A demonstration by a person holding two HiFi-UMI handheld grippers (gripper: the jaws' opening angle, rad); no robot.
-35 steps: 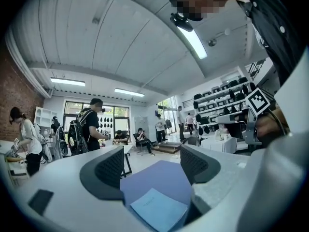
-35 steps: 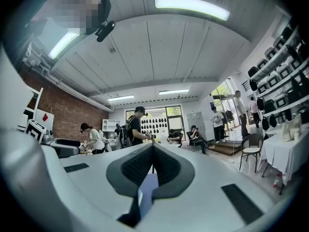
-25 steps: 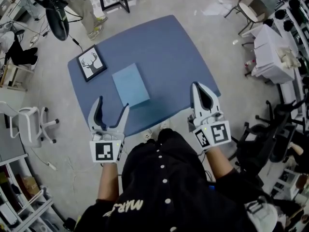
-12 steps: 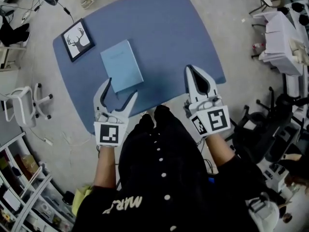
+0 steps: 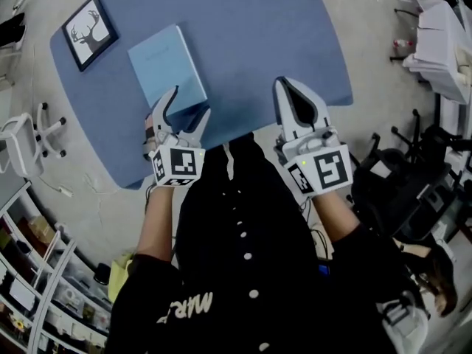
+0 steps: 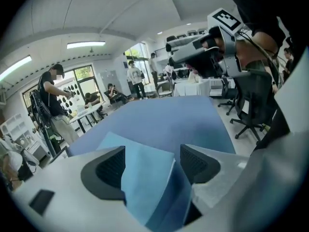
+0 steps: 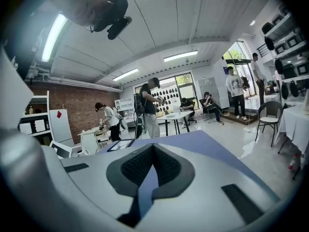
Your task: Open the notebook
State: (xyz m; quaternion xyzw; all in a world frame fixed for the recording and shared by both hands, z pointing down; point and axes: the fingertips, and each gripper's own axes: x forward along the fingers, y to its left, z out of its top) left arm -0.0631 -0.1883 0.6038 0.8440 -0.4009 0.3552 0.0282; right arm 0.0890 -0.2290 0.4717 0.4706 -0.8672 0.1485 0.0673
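The closed light-blue notebook (image 5: pixel 166 66) lies flat on the blue table (image 5: pixel 251 43), left of centre. My left gripper (image 5: pixel 190 103) is open at the notebook's near right corner, its jaws to either side of that corner. In the left gripper view the notebook (image 6: pixel 145 178) fills the gap between the two dark pads, and neither pad presses on it. My right gripper (image 5: pixel 285 85) is shut with nothing in it, low over the table's near edge to the right. In the right gripper view its pads (image 7: pixel 166 166) meet at the tips.
A black-framed deer picture (image 5: pixel 88 22) lies at the table's far left corner. A white chair (image 5: pixel 22 142) stands left of the table and a white-draped table (image 5: pixel 442 50) to the right. Several people stand or sit in the room behind.
My left gripper has moved forward from the table's near edge to the notebook's near corner. The right gripper has stayed shut at the near right edge.
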